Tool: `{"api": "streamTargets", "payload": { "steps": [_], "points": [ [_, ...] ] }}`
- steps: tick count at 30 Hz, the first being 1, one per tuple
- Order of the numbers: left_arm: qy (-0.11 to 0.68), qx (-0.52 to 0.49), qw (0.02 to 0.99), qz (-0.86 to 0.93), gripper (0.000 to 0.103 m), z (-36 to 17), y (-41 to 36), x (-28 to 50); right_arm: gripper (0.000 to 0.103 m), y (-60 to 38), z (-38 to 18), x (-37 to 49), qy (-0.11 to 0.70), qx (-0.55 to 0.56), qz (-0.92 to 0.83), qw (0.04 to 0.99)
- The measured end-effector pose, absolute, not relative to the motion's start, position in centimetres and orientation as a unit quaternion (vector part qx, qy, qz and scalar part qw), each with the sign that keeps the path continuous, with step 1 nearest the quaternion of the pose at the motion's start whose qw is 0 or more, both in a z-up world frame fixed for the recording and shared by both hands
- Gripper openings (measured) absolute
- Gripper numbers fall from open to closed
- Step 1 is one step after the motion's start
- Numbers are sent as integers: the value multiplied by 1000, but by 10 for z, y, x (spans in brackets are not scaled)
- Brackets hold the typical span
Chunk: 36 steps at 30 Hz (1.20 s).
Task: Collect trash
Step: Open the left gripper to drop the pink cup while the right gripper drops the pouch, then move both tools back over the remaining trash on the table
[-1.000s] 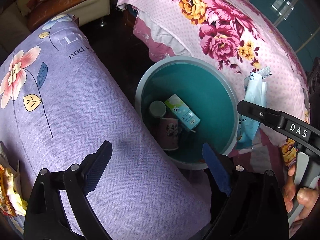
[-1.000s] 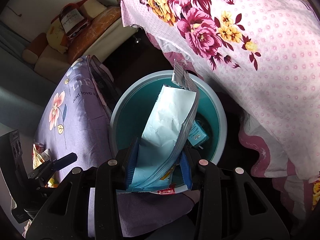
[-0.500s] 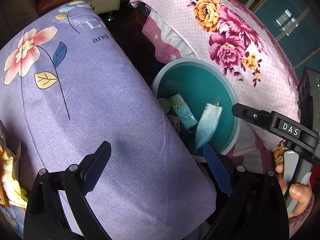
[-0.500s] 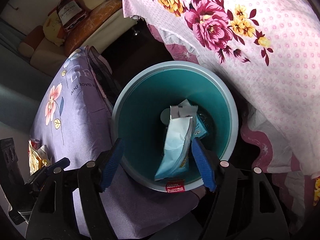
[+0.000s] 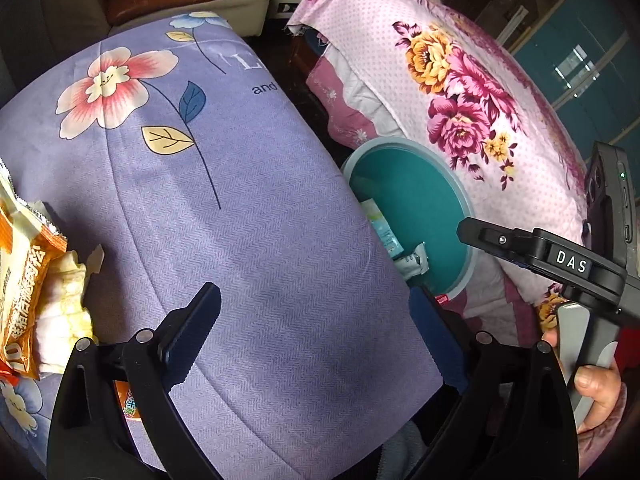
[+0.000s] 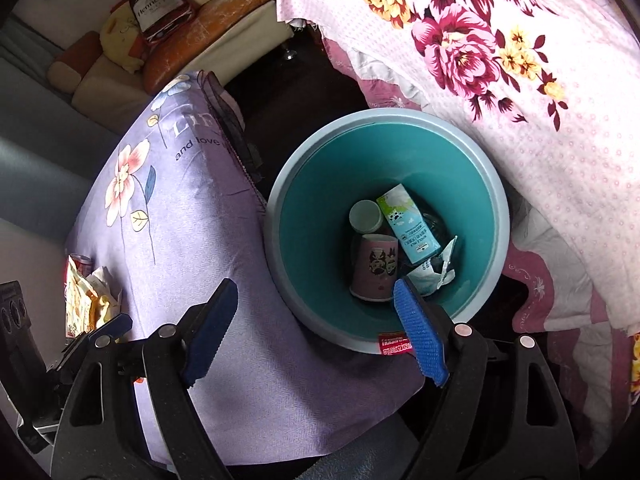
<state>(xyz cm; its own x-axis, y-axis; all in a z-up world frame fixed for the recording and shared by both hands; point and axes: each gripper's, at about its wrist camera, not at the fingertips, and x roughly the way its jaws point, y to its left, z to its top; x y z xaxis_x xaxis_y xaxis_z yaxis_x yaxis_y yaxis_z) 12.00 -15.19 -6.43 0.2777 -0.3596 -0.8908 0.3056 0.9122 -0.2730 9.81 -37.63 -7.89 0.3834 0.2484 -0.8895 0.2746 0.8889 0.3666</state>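
Left wrist view: left gripper (image 5: 316, 324) hangs over a purple flowered cloth (image 5: 224, 216), jaws wide apart and nothing between them. At the left edge of the cloth lie an orange snack wrapper (image 5: 24, 280) and crumpled tissue (image 5: 66, 300), touching each other. A teal bin (image 5: 432, 208) stands on the floor between the purple cloth and a pink flowered cloth (image 5: 460, 80); the purple cloth hides most of its contents, leaving part of a small carton (image 5: 382, 228) and the end of a pale packet (image 5: 414, 260) visible. On the right, a hand (image 5: 588, 384) grips the handle of the right gripper (image 5: 504, 242), seen from the side, so its jaw spacing cannot be told here.

Right wrist view: right gripper (image 6: 316, 326) points down at the near rim of the teal bin (image 6: 304, 184), jaws opening, with only cloth and bin rim seen between the blue pads (image 6: 420, 340). Inside the bin rest a pink paper cup (image 6: 374, 268) on its side, a round pale lid (image 6: 365, 216) just above it, a small carton (image 6: 408, 224) and a crumpled pale packet (image 6: 434, 272) beside the carton. A red label (image 6: 396, 344) sits on the bin's near outer wall. Wrapper and tissue (image 6: 90, 300) lie at the far left of the purple cloth (image 6: 192, 240), well apart from the bin.
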Motion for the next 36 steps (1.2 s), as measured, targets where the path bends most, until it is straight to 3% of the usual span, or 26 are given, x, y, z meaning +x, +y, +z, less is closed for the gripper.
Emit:
{"api": "streamTargets", "payload": {
  "steps": [17, 36],
  "points": [
    [527, -99, 832, -142, 95, -35, -12, 91, 83, -223, -35, 120, 546, 118, 119, 821],
    [502, -114, 856, 38, 95, -33, 184, 95, 83, -69, -40, 181, 585, -2, 217, 782]
  ]
}}
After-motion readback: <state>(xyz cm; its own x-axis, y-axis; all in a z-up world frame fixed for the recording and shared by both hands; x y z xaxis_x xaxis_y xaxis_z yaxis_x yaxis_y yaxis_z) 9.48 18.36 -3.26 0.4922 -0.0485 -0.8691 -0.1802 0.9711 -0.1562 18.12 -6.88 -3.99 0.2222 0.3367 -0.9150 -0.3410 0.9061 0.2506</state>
